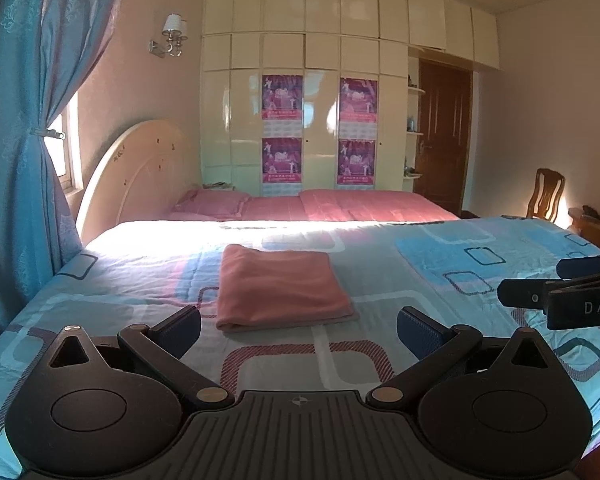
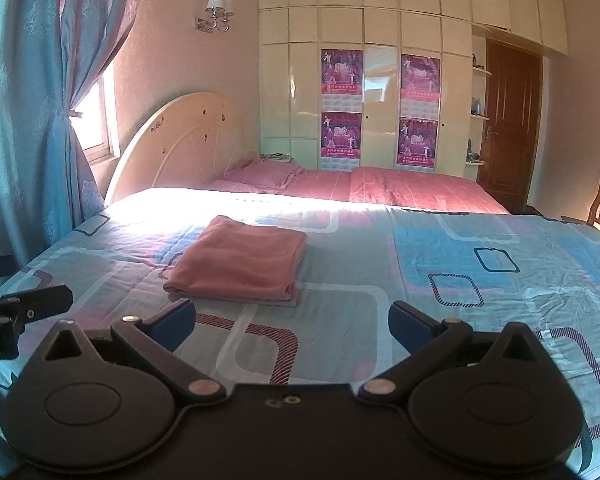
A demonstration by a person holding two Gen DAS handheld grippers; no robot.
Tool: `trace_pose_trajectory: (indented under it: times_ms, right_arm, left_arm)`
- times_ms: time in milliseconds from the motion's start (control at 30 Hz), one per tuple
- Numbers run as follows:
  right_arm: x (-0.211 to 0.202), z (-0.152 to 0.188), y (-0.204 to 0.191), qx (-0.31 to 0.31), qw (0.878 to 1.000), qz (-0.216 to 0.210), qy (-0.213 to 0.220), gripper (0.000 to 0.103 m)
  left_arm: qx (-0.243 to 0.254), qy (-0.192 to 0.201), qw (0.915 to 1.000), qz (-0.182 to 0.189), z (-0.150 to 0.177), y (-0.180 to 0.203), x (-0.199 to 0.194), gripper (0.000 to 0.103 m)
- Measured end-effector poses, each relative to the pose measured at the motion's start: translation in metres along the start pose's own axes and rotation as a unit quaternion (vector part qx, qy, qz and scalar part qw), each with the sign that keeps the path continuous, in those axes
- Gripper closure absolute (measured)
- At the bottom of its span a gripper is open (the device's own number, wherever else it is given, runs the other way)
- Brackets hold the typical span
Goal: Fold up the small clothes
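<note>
pink cloth [image 1: 280, 288] folded flat on bedspread [image 1: 440, 264] — left claw [image 1: 299, 330], right claw [image 2: 292, 322] both spread, empty

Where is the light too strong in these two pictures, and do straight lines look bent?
Left wrist view: sunlight burns out the far strip of the bedspread, while the folded pink cloth stays evenly lit; the wardrobe bows outward. Right wrist view: the same white glare lies on the bedspread behind the cloth, the window is overexposed, and the dark corners show the fisheye edge.
</note>
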State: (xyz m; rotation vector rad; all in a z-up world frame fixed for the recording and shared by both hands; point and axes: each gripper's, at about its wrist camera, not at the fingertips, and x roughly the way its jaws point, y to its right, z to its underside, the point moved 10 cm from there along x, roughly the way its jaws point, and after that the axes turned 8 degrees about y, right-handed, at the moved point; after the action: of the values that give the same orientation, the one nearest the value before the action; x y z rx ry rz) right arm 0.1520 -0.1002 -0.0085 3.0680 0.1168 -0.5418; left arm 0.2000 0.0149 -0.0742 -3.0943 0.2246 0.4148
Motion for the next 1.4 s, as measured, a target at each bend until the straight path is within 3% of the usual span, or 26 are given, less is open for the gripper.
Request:
trace_pose_trajectory:
  times_ms: [1400]
  right_arm:
    - [-0.006, -0.017, 0.005, 0.004, 1.000, 0.003, 0.013, 0.001]
  left_arm:
    - [0.007, 0.012, 0.9999, 0.001, -0.006, 0.001, 0.003, 0.000]
